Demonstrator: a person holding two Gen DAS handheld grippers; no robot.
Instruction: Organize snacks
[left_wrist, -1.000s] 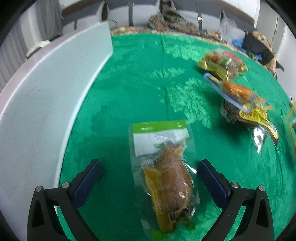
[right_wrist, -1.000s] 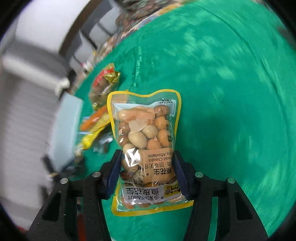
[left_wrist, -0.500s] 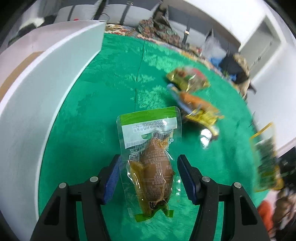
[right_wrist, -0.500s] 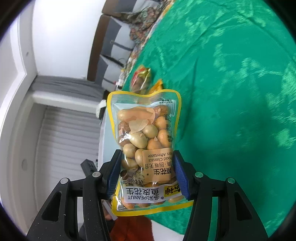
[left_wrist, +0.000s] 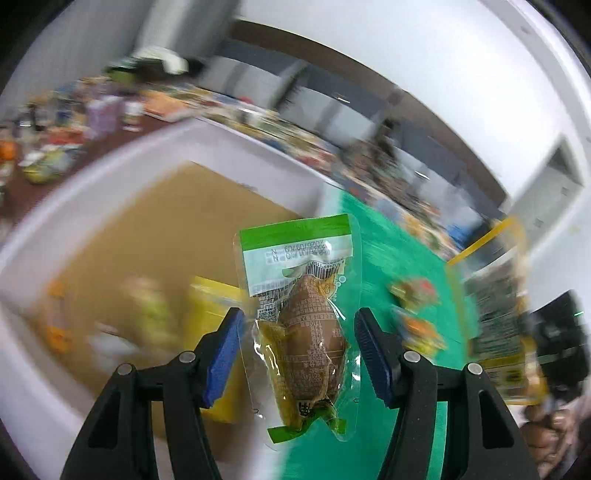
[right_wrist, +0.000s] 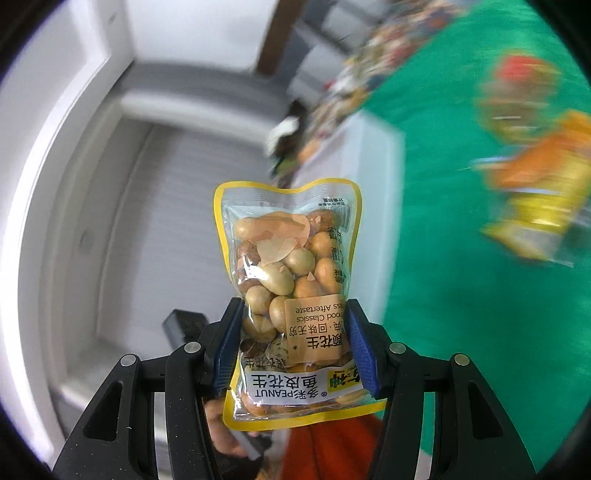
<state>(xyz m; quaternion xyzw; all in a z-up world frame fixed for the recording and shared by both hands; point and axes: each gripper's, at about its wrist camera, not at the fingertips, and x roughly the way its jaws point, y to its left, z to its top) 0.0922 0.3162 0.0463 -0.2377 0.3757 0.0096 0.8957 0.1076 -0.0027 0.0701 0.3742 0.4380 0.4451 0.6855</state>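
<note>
Green cloth (left_wrist: 402, 280) beside the white-walled box (left_wrist: 110, 206). Left gripper (left_wrist: 297, 350) clamped the vacuum-sealed brown snack pouch (left_wrist: 306, 332) over the box's near wall; right gripper (right_wrist: 295, 347) clamped the peanut packet (right_wrist: 291, 280) above it. Risk: slick film slipping, hands colliding over one box. Box interior partly filled; open room at its centre.

White walls (left_wrist: 461, 74), green tablecloth (right_wrist: 461, 332).

Black gripper (left_wrist: 299, 354), blue pads (left_wrist: 223, 354).
</note>
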